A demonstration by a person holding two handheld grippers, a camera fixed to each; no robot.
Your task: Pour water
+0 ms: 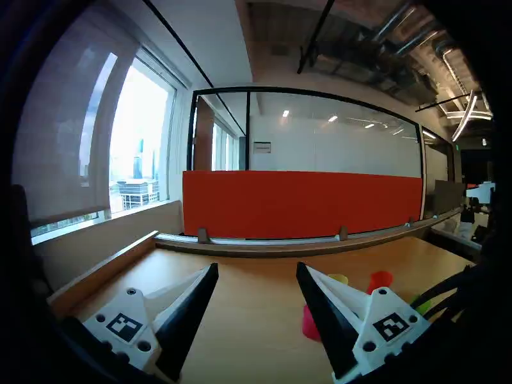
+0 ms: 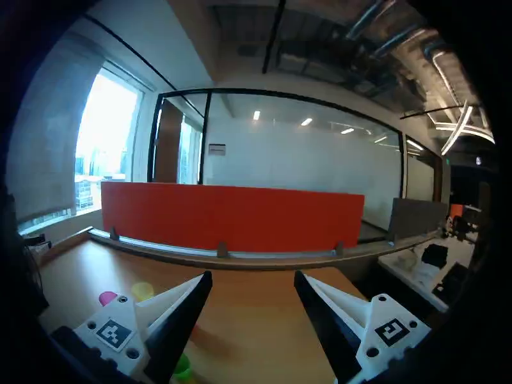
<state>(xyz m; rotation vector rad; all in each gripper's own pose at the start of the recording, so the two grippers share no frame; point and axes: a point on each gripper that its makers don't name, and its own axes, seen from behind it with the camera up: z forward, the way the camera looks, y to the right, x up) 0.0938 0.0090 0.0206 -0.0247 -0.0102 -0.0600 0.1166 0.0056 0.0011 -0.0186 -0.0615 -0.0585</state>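
My left gripper (image 1: 256, 272) is open above the wooden desk (image 1: 256, 320), nothing between its fingers. Behind its right finger stand small coloured cups: a pink one (image 1: 310, 323), a yellow one (image 1: 338, 279), a red one (image 1: 380, 280) and a green one (image 1: 424, 306), each partly hidden. My right gripper (image 2: 253, 278) is also open over the wooden desk (image 2: 256, 320) and holds nothing. Past its left finger I see a pink cup (image 2: 107, 297), a yellow cup (image 2: 143, 291) and a green cup (image 2: 182, 367) low by the finger.
An orange divider panel (image 1: 301, 203) runs along the desk's far edge, with a glass wall behind. Windows (image 1: 137, 147) are on the left. Another desk with dark items (image 2: 435, 262) stands to the right.
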